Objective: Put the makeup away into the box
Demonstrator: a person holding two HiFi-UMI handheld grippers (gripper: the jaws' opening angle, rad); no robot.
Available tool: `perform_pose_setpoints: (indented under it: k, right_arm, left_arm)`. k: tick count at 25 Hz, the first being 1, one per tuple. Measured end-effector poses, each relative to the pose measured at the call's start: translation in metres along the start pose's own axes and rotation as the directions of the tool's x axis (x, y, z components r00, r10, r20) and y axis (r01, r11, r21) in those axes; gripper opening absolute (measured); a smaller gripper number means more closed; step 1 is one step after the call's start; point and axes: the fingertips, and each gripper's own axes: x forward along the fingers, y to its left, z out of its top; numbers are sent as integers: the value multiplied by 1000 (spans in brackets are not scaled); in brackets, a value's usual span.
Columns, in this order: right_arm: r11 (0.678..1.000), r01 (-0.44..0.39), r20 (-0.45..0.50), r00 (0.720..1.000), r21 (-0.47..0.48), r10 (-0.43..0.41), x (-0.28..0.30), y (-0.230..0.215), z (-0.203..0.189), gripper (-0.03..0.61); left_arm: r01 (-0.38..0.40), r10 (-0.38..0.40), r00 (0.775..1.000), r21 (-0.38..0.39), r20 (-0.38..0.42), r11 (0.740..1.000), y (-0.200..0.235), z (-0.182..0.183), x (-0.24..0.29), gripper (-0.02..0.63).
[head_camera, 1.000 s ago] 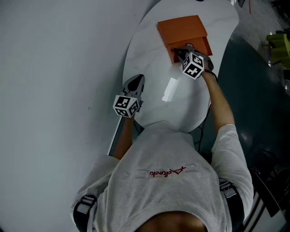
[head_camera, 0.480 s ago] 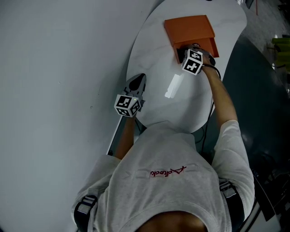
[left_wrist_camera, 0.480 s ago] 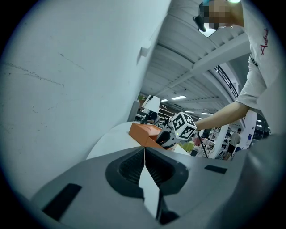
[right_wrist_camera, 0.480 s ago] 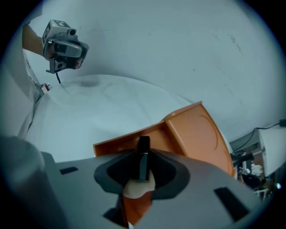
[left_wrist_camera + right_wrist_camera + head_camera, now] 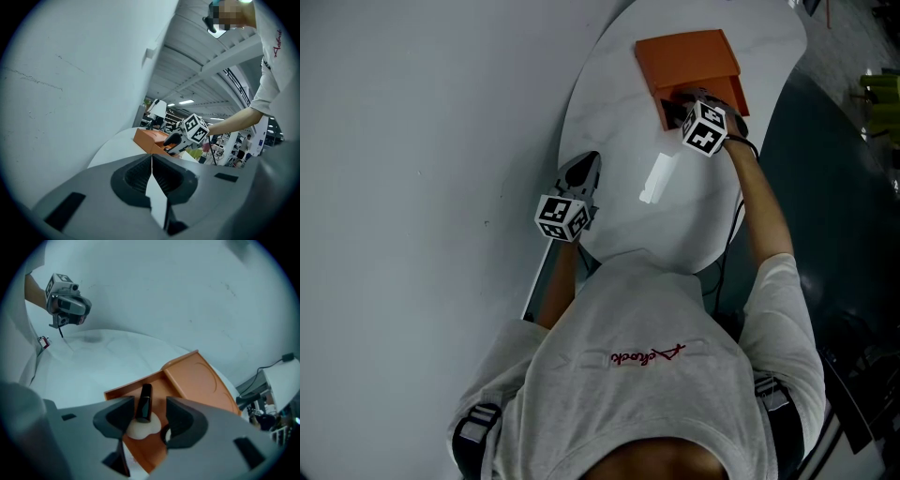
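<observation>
The right gripper (image 5: pixel 148 414) had just been spreading its jaws, with the black lipstick (image 5: pixel 143 401) lying loose between them inside the orange box (image 5: pixel 197 378), while the left gripper (image 5: pixel 152 174) had its jaws pressed together, empty, at the tabletop (image 5: pixel 623 150) edge.

white oval table (image 5: pixel 619 197) against a pale grey wall (image 5: pixel 422 141).

I find one piece of lettering: a red script logo on the person's shirt (image 5: pixel 647 356), at six o'clock in the head view, unreadable to me. The cube markers on the left gripper (image 5: pixel 584 167) and the right gripper (image 5: pixel 675 106) are patterns, not letters.
</observation>
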Motion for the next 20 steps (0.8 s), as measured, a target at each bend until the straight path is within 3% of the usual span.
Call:
perform_pose_setpoints:
  k: [8, 10, 12, 17, 20]
  right_arm:
    - [991, 74, 107, 991, 114, -86, -37, -5, 2, 212]
    - [982, 116, 138, 981, 151, -137, -47, -8, 3, 141]
    - [963, 170, 183, 961, 209, -209, -59, -11, 4, 41]
    - [927, 193, 233, 933, 322, -276, -80, -1, -3, 27]
    - [871, 198, 261, 904, 450, -340, -99, -3, -11, 25]
  left_arm:
    - [40, -41, 999, 37, 18, 999, -24, 12, 5, 12]
    - [47, -49, 999, 48, 21, 998, -29, 15, 5, 12]
    - [54, -56, 998, 60, 25, 997, -34, 18, 5, 12]
    - [74, -78, 996, 86, 34, 993, -49, 26, 5, 12]
    - [91, -94, 995, 100, 32, 991, -60, 32, 6, 12]
